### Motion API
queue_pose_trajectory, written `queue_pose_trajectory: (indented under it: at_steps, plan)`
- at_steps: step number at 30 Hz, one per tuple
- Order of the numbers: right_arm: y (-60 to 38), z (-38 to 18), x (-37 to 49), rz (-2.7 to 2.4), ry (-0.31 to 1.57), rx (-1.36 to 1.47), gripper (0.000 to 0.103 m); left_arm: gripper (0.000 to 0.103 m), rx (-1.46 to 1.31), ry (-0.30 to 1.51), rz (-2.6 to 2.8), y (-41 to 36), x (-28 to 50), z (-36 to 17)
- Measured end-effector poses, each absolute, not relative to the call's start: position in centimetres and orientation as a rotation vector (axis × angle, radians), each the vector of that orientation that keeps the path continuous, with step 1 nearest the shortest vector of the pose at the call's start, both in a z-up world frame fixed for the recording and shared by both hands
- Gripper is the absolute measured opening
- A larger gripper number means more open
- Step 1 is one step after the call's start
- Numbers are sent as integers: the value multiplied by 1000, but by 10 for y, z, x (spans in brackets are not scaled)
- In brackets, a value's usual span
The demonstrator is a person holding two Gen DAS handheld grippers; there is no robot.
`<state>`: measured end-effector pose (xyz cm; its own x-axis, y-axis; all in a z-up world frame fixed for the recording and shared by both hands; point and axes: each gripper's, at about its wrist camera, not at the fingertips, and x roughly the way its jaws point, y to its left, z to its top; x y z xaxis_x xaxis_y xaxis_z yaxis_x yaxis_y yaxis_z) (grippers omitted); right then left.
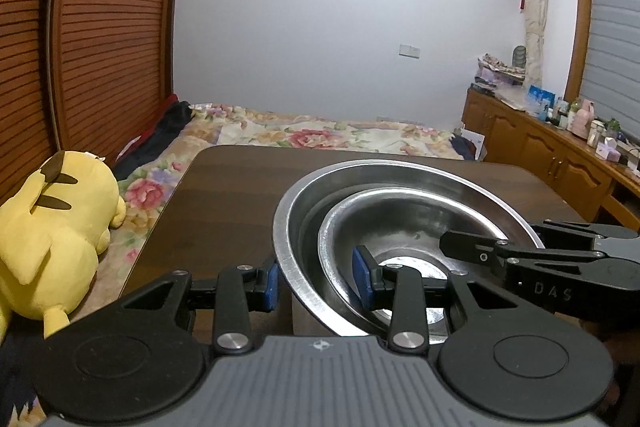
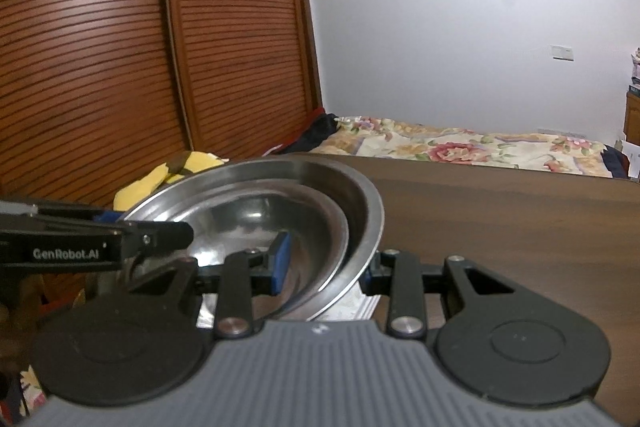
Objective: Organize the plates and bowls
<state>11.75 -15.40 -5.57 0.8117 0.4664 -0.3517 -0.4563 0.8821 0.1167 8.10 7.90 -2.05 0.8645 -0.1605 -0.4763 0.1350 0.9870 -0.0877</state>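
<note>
A large steel bowl [image 1: 460, 179] sits on the dark wooden table [image 1: 224, 195] with a smaller steel bowl [image 1: 400, 223] nested inside it. My left gripper [image 1: 318, 281] is open, its blue pads straddling the near left rims of both bowls. My right gripper [image 2: 326, 263] is open too, its pads straddling the right rims of the large bowl [image 2: 372, 211] and the smaller bowl [image 2: 280, 211]. Each gripper shows in the other's view: the right one [image 1: 532, 259] at the bowls' right side, the left one [image 2: 100, 243] at their left.
A yellow plush toy [image 1: 52, 239] lies on the flowered bed [image 1: 300, 135] left of the table. A slatted wooden wardrobe [image 1: 100, 27] stands at the left. A wooden sideboard [image 1: 560, 147] with small items runs along the right wall.
</note>
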Motion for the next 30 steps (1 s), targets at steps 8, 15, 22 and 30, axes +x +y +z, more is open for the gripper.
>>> queue_pose_trajectory:
  at_steps: [8, 15, 22, 30]
  plan:
    - [-147, -65, 126, 482, 416, 5, 36, 37, -48, 530, -147, 79, 90, -34]
    - [-146, -69, 129, 472, 427, 0, 36, 37, -47, 545, -145, 78, 92, -42]
    - [-145, -72, 131, 476, 436, 7, 36, 38, -41, 542, -140, 75, 93, -43]
    - [-148, -72, 130, 471, 423, -3, 60, 38, -46, 552, -118, 75, 94, -44]
